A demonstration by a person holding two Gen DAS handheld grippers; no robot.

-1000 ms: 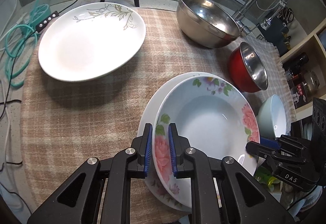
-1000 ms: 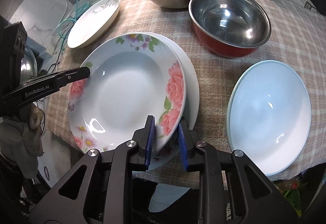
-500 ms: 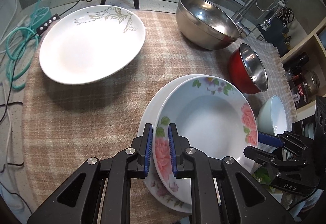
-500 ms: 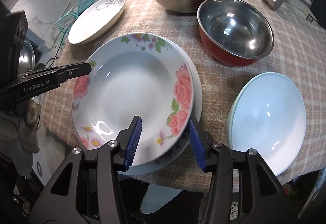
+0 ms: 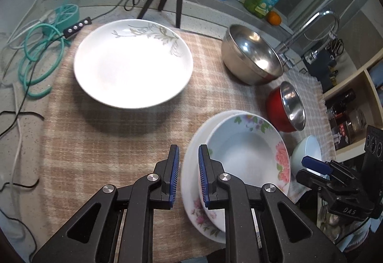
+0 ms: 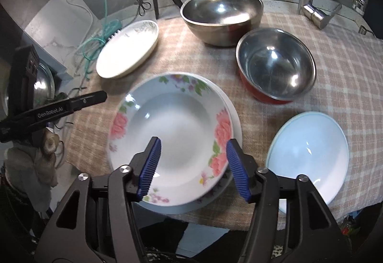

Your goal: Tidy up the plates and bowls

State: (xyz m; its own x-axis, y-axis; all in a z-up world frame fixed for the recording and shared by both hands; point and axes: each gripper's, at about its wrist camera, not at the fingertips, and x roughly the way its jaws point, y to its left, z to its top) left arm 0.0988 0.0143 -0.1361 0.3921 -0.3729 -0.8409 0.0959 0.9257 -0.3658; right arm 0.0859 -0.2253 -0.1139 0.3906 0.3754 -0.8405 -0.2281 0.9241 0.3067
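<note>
- Between the right gripper (image 6: 194, 167) pads we find nothing gripped; the jaws stand wide, hanging over the near rim of the rose plate (image 6: 172, 129).
- At the left gripper (image 5: 188, 179) the jaws are narrowly parted and free of the rose plate, just beside its left edge; the wrist view is blurred there, so contact cannot be ruled out.
- We note the rose plate nested on a second plate (image 6: 235, 119) at the near edge of the checked cloth (image 6: 335, 71).
- We judge one stack made. Left to sort: the leaf plate (image 5: 132, 63) far left, the pale blue dish (image 6: 308, 157) near right, the red bowl (image 6: 275, 64) and the steel bowl (image 6: 221, 15) further off, all apart.
- Against a second ago, both grippers have let go: each was then clamped on the rose plate's rim, and the left has since drawn back and leftward.
</note>
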